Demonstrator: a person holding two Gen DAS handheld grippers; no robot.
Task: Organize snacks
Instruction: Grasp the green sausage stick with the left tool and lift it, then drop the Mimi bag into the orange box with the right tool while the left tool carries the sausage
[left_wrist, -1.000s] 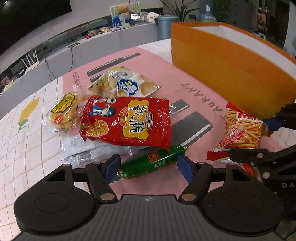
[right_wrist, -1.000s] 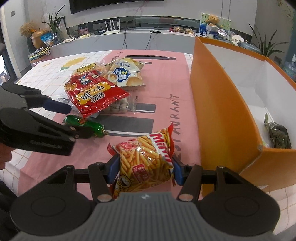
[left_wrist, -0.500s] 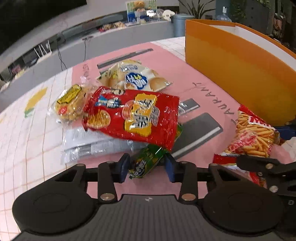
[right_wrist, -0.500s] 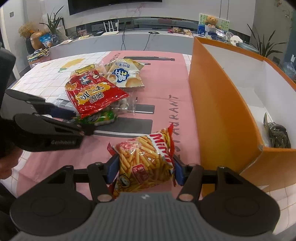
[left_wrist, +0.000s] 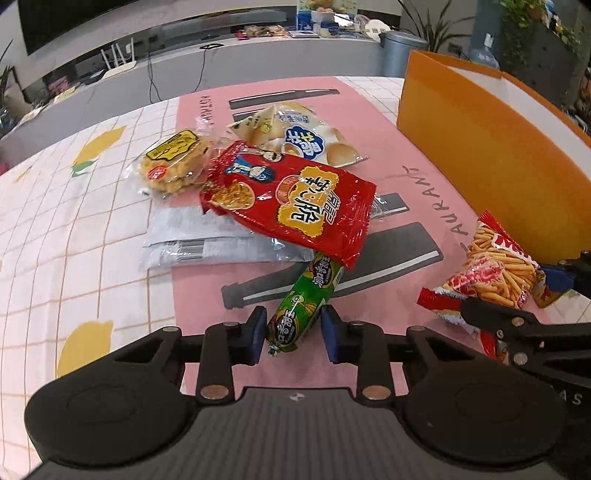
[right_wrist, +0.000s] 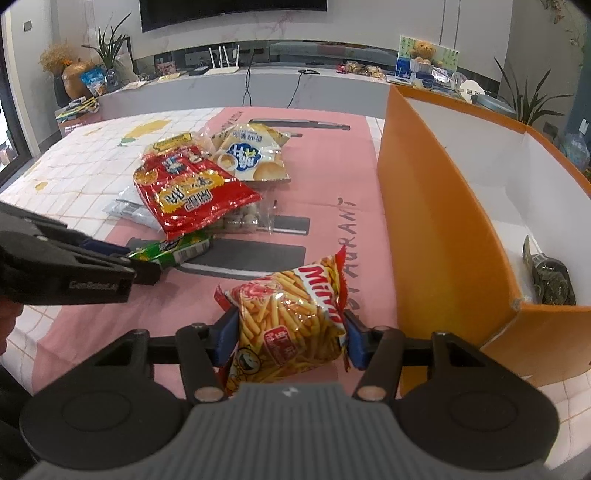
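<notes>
Two grasps are set: the left hand-held gripper (left_wrist: 294, 329) clamps the green sausage stick (left_wrist: 303, 301), the right hand-held gripper (right_wrist: 289, 338) the fries bag (right_wrist: 290, 323). Lift both clear, then cross the orange box (right_wrist: 443, 236) wall at right.

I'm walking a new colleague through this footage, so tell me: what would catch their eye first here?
Probably the tall orange box on the right, nearly bare inside apart from one dark packet. Next, the red chip bag topping the snack pile at the middle of the pink mat. Nearest the cameras, the right hand-held gripper clamps a bag of fries-style sticks and the left hand-held gripper straddles a green sausage snack.
</notes>
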